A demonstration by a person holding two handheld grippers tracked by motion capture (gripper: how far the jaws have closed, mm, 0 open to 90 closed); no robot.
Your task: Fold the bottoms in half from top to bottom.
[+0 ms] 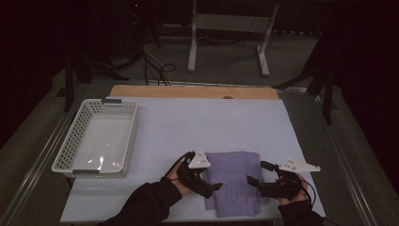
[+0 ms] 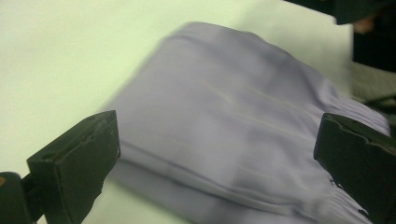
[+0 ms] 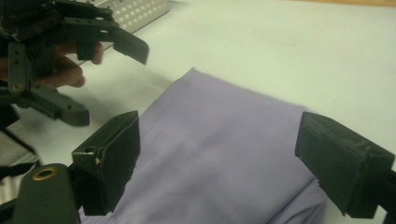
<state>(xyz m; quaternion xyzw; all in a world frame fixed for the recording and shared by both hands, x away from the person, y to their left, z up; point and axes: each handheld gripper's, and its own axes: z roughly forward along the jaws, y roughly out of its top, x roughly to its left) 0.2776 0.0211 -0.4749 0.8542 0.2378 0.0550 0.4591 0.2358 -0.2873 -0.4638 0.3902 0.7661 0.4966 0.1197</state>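
Observation:
A folded lavender cloth (image 1: 234,181) lies flat on the white table sheet (image 1: 211,122), close to the front edge. My left gripper (image 1: 211,182) hovers at the cloth's left side, jaws open and pointing at it, nothing between the pads. My right gripper (image 1: 258,173) hovers at the cloth's right side, also open and empty. In the left gripper view the cloth (image 2: 233,121) spreads below and beyond the open left gripper (image 2: 217,154). In the right gripper view the cloth (image 3: 219,158) lies under the wide-apart right gripper (image 3: 224,154), with the left gripper (image 3: 105,79) open beyond the cloth's far corner.
A white perforated basket (image 1: 70,136) stands at the table's left, with nothing visible inside; its corner (image 3: 135,11) appears in the right gripper view. A wooden board edge (image 1: 193,92) runs along the far side. Metal frame legs (image 1: 192,42) stand on the floor behind.

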